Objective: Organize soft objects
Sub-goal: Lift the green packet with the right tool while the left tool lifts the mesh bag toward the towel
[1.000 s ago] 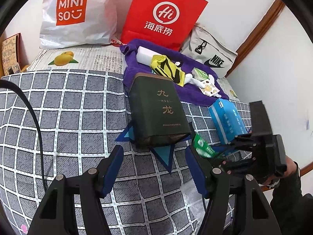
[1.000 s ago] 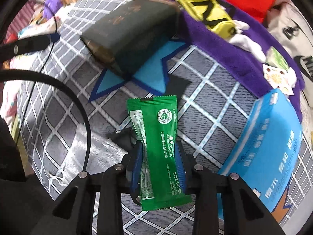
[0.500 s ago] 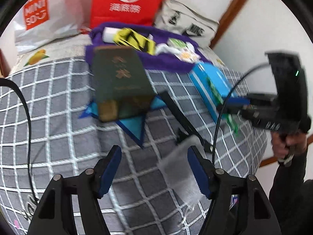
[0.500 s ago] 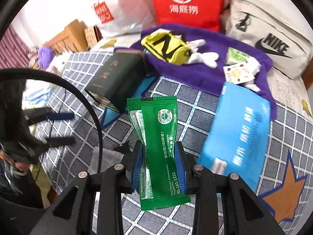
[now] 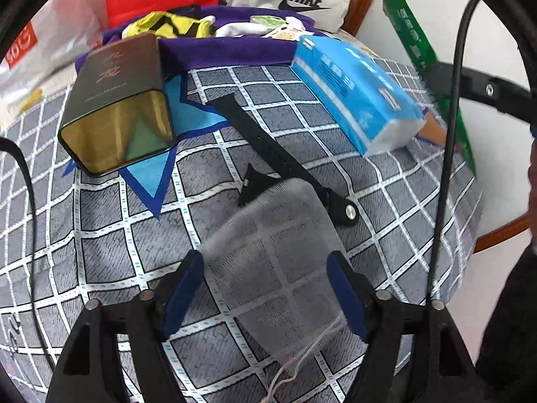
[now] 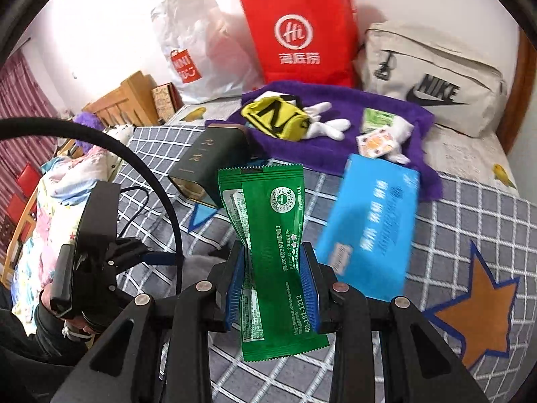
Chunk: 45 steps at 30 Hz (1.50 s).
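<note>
Mesh pouch now between opening left tool

Left tool over checked bedspread, jaws opening. Grey mesh pouch lying between the pads, untouched; white string trailing from it. Black strap just beyond pouch. Dark tin on its side at left. Blue tissue pack at right. Green packet at far right, clamped in another black tool.
</note>
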Motion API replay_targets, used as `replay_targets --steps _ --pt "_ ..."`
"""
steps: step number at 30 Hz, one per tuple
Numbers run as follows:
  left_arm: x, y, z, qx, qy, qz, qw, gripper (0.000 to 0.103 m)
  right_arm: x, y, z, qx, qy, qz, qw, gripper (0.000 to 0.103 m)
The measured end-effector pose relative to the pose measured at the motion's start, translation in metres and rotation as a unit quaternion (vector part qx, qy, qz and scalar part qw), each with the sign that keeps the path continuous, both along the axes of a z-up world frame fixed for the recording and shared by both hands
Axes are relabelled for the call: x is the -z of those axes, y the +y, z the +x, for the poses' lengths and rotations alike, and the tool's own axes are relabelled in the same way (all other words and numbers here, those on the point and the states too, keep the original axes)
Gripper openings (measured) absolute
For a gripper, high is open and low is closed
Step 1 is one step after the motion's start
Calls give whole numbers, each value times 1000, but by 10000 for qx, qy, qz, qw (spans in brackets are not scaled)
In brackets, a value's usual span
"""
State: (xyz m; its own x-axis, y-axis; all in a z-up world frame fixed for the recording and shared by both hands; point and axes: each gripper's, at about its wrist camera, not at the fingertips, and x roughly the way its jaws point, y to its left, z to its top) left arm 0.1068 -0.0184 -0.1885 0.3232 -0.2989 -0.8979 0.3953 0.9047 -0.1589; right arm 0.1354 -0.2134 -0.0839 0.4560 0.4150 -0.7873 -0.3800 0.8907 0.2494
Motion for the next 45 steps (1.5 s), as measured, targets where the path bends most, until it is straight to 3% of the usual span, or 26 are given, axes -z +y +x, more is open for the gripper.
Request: replay_targets --steps 3,8,14,16,23,25,45 --pt "4 -8 -9 17 -89 122 9999 91 4 -17 -12 154 7 120 9998 32" --pt "11 -28 -20 105 -381 711 9967 102 11 -41 -27 409 17 333 9986 32" --pt "12 -29 -23 -99 -511 680 9963 101 15 -48 -39 396 -39 435 9983 32" --pt "9 -28 -22 -194 -561 711 9957 91 18 -46 -41 344 -31 459 9983 32" --pt "-2 -17 -15 -341 -547 559 9964 23 22 -41 -42 189 -10 539 9984 32" --pt "-4 -13 -10 -324 -434 396 9977 11 20 -39 -43 139 -42 556 9983 32" --pt "-59 15 23 -444 -527 -304 9972 10 8 -37 -13 51 -20 616 9981 32"
